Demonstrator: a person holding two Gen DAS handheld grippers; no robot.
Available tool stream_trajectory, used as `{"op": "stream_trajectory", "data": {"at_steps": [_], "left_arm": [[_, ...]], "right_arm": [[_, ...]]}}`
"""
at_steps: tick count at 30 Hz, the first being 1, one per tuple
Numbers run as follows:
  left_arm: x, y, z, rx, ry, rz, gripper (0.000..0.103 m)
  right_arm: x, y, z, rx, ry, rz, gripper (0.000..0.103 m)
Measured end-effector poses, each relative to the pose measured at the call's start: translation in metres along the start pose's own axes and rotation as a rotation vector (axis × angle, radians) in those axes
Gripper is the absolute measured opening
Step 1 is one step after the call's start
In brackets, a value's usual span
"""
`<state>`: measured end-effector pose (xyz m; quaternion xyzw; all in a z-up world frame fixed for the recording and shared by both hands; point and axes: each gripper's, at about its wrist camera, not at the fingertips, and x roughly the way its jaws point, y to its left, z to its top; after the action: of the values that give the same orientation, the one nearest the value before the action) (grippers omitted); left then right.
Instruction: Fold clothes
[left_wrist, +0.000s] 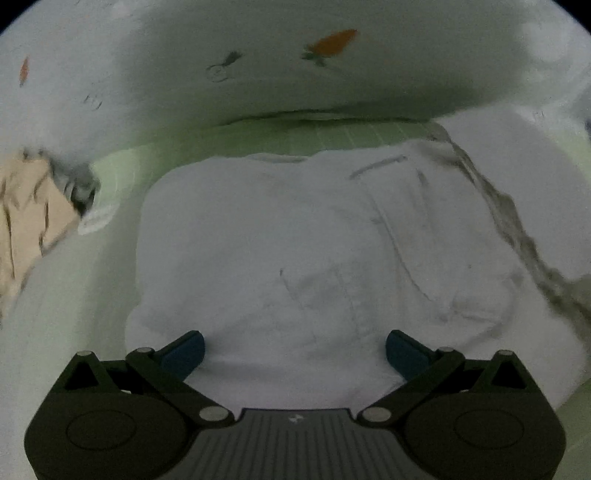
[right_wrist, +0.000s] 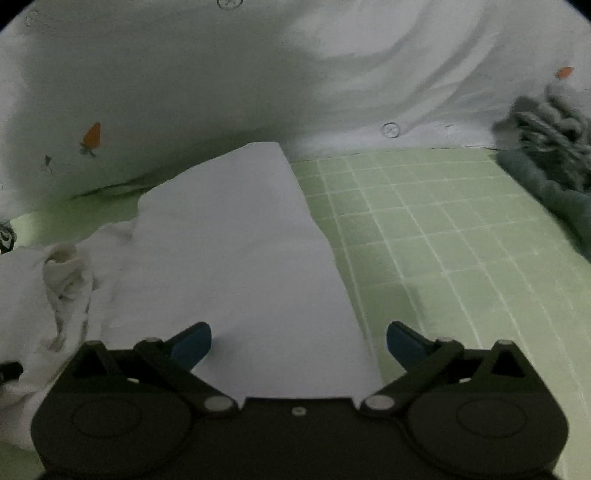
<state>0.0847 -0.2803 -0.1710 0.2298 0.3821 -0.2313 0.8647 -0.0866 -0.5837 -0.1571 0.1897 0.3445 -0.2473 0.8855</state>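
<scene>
White garment (right_wrist: 240, 258) lies lengthwise ahead of right gripper (right_wrist: 299, 343), straight edge toward its right finger; left gripper (left_wrist: 295, 350) over wider body. Both spread wide, empty.

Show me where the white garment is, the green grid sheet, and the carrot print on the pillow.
white garment (right_wrist: 251, 258): right wrist view, on its flat folded panel.
green grid sheet (right_wrist: 443, 229): right wrist view, on a bare part beside the garment.
carrot print (left_wrist: 334, 42): left wrist view, on the orange body of the carrot.
</scene>
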Motion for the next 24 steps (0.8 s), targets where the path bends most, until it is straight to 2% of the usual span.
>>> {"op": "stream_trajectory", "data": {"at_steps": [4,7,8,9,11,13,14,15,17,21,24], "left_arm": [[0.008,0.001,0.006,-0.074,0.033,0.022,0.103],[0.015,0.001,0.011,-0.102,0.050,0.036,0.103],[0.015,-0.001,0.011,-0.104,0.052,0.040,0.103],[0.014,-0.002,0.010,-0.105,0.054,0.042,0.103],[0.013,-0.003,0.009,-0.106,0.059,0.046,0.103],[0.014,-0.002,0.010,-0.119,0.070,0.032,0.103],[0.014,-0.001,0.010,-0.125,0.076,0.025,0.103],[0.015,0.001,0.011,-0.132,0.087,0.016,0.103],[0.018,0.006,0.015,-0.146,0.113,-0.004,0.103],[0.021,0.009,0.022,-0.150,0.163,-0.028,0.103],[0.021,0.010,0.027,-0.142,0.196,-0.034,0.103]], "right_arm": [[0.020,-0.005,0.009,0.019,0.019,0.046,0.100],[0.027,-0.007,0.013,0.028,0.026,0.071,0.096],[0.029,-0.008,0.014,0.032,0.029,0.079,0.091],[0.030,-0.008,0.016,0.036,0.031,0.093,0.081],[0.029,-0.016,0.018,0.109,0.039,0.137,0.075],[0.028,-0.027,0.019,0.207,0.050,0.181,0.058],[0.028,-0.033,0.019,0.268,0.054,0.210,0.037],[0.028,-0.041,0.017,0.352,0.054,0.253,0.027],[0.026,-0.054,0.013,0.493,0.051,0.329,0.020],[-0.003,-0.030,0.023,0.464,-0.021,0.392,0.013],[-0.025,0.000,0.029,0.454,-0.062,0.445,0.013]]}}
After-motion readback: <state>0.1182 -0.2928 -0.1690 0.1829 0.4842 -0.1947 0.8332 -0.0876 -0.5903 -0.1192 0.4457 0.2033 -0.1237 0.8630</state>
